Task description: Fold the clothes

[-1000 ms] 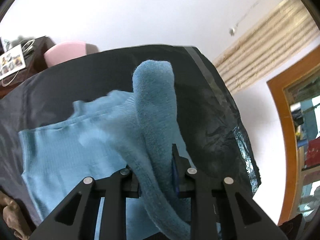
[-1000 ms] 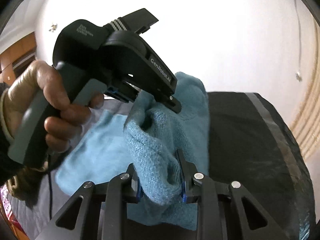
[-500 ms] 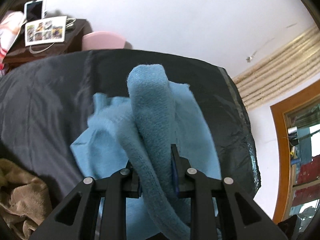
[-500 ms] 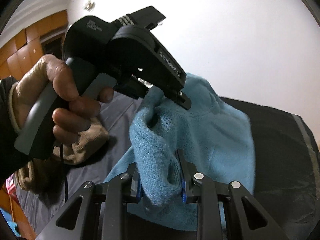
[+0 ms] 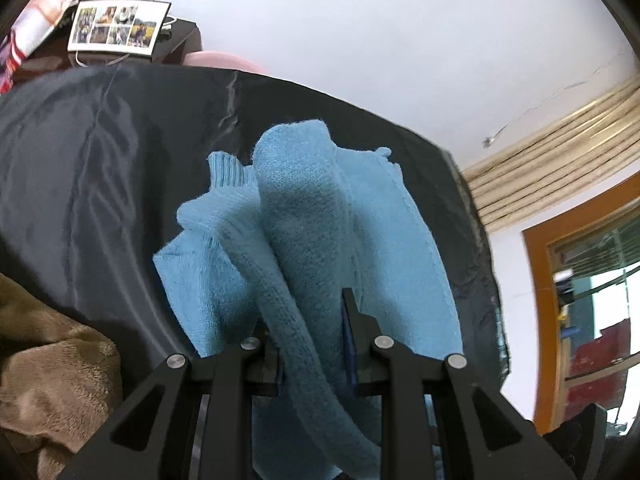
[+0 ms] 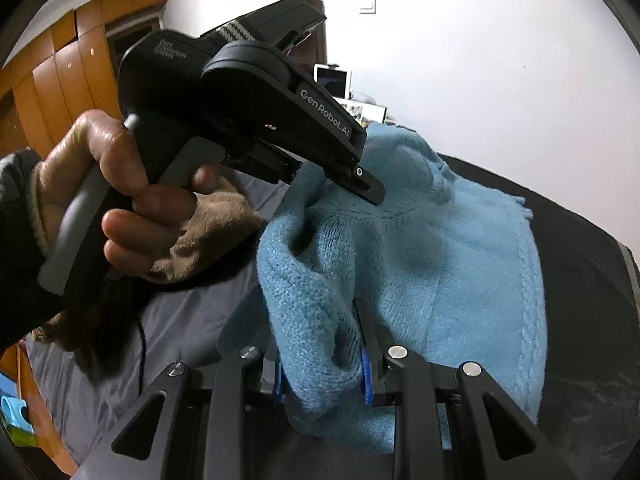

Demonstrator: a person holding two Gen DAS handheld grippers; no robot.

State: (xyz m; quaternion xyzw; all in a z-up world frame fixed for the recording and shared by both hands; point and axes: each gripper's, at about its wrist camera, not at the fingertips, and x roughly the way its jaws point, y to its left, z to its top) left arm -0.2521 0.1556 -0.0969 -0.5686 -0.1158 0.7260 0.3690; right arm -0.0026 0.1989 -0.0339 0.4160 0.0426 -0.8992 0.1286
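Note:
A light blue knit sweater [image 5: 392,248] lies partly folded on a black sheet [image 5: 100,168]. My left gripper [image 5: 310,340] is shut on a thick bunched fold of the sweater and holds it above the sheet. In the right wrist view the sweater [image 6: 460,264] drapes down to the right. My right gripper [image 6: 320,356] is shut on another bunched fold of it. The left gripper [image 6: 340,184] shows there too, held in a hand, clamped on the sweater's upper edge.
A brown fleece garment [image 5: 48,368] lies bunched at the lower left, also in the right wrist view [image 6: 208,236]. A dark side table with a photo sheet [image 5: 116,28] and a pink object [image 5: 224,60] stand behind the bed. A wooden door frame [image 5: 540,280] is at right.
Both grippers have carried the held sweater edge leftward over the rest of the sweater, so the garment now lies more doubled over. The brown garment has come further into view.

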